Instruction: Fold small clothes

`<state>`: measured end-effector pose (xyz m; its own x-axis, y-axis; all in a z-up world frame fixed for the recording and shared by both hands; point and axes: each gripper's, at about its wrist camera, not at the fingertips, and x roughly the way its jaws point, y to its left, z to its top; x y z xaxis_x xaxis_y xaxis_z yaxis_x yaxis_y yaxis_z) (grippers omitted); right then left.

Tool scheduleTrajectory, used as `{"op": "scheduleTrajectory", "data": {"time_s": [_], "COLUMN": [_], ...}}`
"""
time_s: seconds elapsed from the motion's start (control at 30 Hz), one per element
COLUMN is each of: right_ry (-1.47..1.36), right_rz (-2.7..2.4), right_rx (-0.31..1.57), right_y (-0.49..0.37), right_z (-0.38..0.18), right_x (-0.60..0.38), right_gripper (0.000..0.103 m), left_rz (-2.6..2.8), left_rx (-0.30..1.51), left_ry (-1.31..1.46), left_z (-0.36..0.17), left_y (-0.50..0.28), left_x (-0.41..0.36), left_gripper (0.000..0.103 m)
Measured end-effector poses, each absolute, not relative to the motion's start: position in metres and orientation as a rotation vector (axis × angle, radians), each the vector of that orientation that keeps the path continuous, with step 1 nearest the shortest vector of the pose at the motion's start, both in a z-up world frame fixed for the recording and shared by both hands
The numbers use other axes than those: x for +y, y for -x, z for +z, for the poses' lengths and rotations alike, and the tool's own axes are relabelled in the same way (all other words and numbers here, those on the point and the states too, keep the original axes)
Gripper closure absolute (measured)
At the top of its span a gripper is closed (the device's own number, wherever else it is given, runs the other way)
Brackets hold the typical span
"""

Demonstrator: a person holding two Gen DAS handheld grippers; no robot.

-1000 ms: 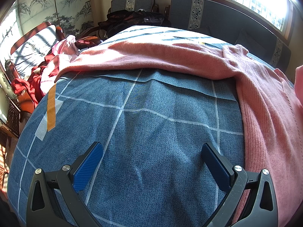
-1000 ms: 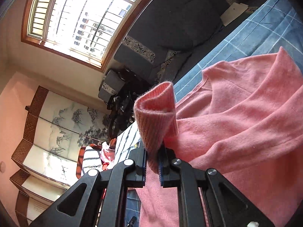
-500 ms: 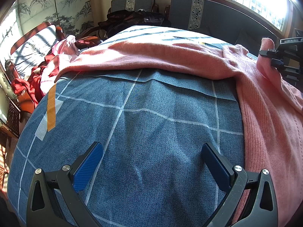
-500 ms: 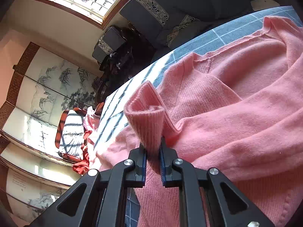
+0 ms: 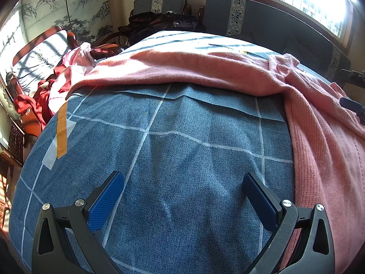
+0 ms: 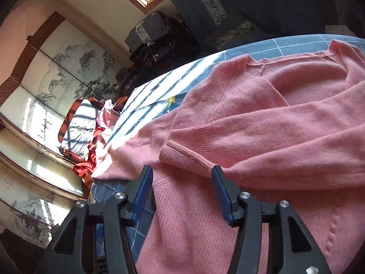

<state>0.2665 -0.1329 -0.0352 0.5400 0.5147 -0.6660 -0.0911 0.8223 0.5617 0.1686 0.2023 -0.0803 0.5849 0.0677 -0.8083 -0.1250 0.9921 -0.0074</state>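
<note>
A pink knit sweater (image 5: 319,141) lies on the blue checked cloth (image 5: 182,150), with one sleeve (image 5: 182,68) stretched across the far side. In the right wrist view the other sleeve (image 6: 262,137) lies folded across the sweater body (image 6: 205,228), its ribbed cuff (image 6: 180,154) just ahead of the fingertips. My right gripper (image 6: 181,173) is open and empty just above the cuff. It also shows at the right edge of the left wrist view (image 5: 351,105). My left gripper (image 5: 182,180) is open and empty over bare cloth, left of the sweater body.
A heap of red and pink clothes (image 5: 57,80) lies on a chair at the left. Dark cushioned seats (image 5: 251,16) with a dark bundle (image 5: 159,22) stand behind the table under the window. An orange tape strip (image 5: 62,132) is stuck near the cloth's left edge.
My right gripper has opened and let go of the sleeve cuff, which now lies across the sweater body. The left gripper has not moved.
</note>
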Motion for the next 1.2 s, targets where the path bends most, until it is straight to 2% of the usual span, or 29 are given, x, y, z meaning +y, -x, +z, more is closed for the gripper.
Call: {"op": "scheduleTrajectory", "data": {"time_s": [0.1,0.2,0.3,0.33,0.37,0.43,0.6,0.8,0.97,1.2], "right_ry": [-0.465,-0.439,-0.494,-0.549,-0.578,-0.519,-0.242,0.044,0.014,-0.025], "right_rz": [0.317,0.203,0.051,0.057,0.049,0.100,0.380,0.580,0.610,0.590], "right_rx": [0.922,0.948,1.033,1.024,1.016,0.955,0.902,0.910,0.896,0.942], "right_y": [-0.230,-0.217,-0.218,-0.214,-0.209,-0.203,-0.218,-0.243,-0.239,-0.200], "right_z": [-0.034,-0.045,-0.070,-0.072,-0.069,-0.048,0.004,0.020,0.019,-0.010], "right_x": [-0.188,-0.253,-0.318,-0.333,-0.340,-0.325,-0.201,-0.066,-0.046,-0.065], "right_gripper": [0.033,0.038,0.039,0.054,0.058,0.058,0.058,0.058,0.058,0.058], "left_rz": [0.113,0.113,0.113,0.113,0.113,0.113,0.113,0.114,0.114,0.114], "left_rx": [0.940,0.939,0.939,0.939,0.939,0.939,0.939,0.939,0.939,0.939], "left_ry": [0.066,0.066,0.066,0.066,0.066,0.066,0.066,0.067,0.067,0.067], "left_z": [-0.080,-0.080,-0.080,-0.080,-0.080,-0.080,-0.080,-0.080,-0.080,-0.080], "left_y": [-0.169,-0.169,-0.169,-0.169,-0.168,-0.169,-0.169,-0.169,-0.168,-0.168], "left_x": [0.202,0.202,0.202,0.202,0.202,0.202,0.202,0.202,0.202,0.202], "left_gripper": [0.000,0.000,0.000,0.000,0.000,0.000,0.000,0.000,0.000,0.000]}}
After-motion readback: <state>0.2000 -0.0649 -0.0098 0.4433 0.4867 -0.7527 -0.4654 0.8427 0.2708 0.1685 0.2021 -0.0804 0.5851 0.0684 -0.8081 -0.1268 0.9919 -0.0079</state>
